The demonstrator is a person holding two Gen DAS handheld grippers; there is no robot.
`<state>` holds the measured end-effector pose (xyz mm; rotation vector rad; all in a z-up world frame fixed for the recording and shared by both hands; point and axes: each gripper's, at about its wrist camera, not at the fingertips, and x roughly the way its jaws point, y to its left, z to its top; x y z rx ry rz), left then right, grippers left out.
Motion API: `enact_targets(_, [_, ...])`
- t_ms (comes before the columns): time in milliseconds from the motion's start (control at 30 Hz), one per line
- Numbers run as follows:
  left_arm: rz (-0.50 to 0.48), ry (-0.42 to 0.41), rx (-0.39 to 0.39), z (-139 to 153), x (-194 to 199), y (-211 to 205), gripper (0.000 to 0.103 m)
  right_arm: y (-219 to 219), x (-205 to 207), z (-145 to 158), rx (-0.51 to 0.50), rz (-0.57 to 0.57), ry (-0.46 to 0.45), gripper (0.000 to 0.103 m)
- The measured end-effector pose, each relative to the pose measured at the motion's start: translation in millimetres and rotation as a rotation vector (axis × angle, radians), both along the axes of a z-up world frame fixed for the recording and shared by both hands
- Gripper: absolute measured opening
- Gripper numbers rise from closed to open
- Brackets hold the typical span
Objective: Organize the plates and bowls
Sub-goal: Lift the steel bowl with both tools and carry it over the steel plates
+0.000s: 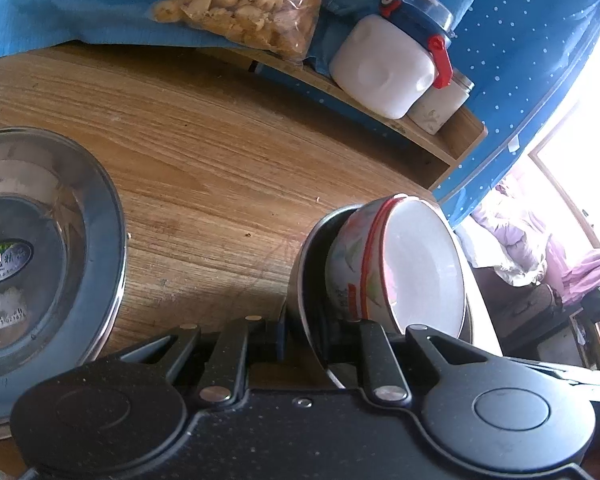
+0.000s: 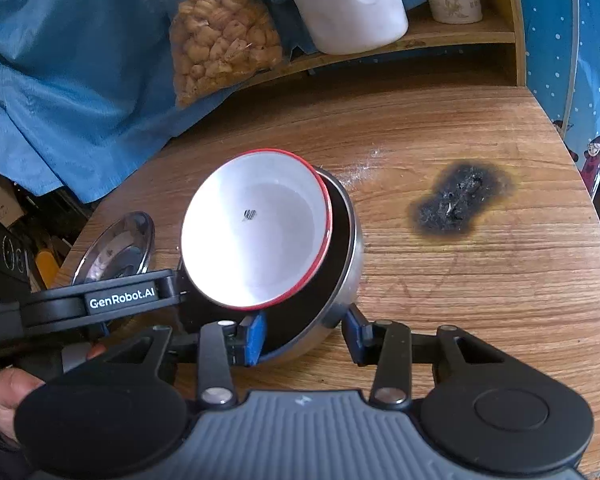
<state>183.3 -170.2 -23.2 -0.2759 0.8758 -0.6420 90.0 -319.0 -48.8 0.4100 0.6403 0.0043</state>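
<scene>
**Handling the nested bowls**

- Locating the ceramic bowl (image 2: 256, 232): sitting tilted inside the steel bowl (image 2: 350, 248), red rim leaning over the far edge, both on the wooden table (image 2: 460, 300) near its middle. Lying apart to the left: a steel plate (image 1: 60, 240).
- Reading the right gripper (image 2: 306, 334): fingers spread, one blue pad (image 2: 256, 336) inside the steel bowl and the other just outside its wall, straddling the near rim without visibly pinching it.
- Reading the left gripper (image 1: 326, 340): bracketing the walls of both bowls from the opposite side, one finger (image 1: 374, 344) in front of the white interior. Cannot tell whether closing pressure is being applied.
- Judging the ceramic bowl: probably stiff, glazed, slippery and liable to chip; likely sliding or rocking against polished steel while tilted.
- Judging the steel bowl: probably light, rigid and smooth, tending to skate on the table when pushed.
- Recommended hold: pinching across a rim wall, one pad inside and one outside, squeezing gently, steadying the outer bowl while lifting or seating the inner one.
</scene>
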Motion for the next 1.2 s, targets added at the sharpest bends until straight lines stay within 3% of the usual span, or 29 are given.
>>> enact_targets(467, [0.001, 0.02, -0.023, -3, 3, 1, 0.017, -8, 0, -4, 0.047, -0.001, -0.018, 0.042])
enact_targets(900, [-0.022, -0.009, 0.007, -2, 3, -6, 0.018, -12, 4, -4, -0.005, -0.022, -0.012, 0.055])
enact_targets(967, [-0.026, -0.016, 0.011, -1, 3, -7, 0.018, -9, 3, -3, -0.034, -0.016, -0.019, 0.052])
enact_targets(1033, [-0.029, -0.019, 0.015, -1, 2, -7, 0.018, -5, 3, -1, -0.055, 0.005, -0.028, 0.043])
enact_targets(1200, [-0.03, -0.025, 0.014, -2, 1, -5, 0.018, -5, 3, -1, -0.045, 0.003, -0.034, 0.041])
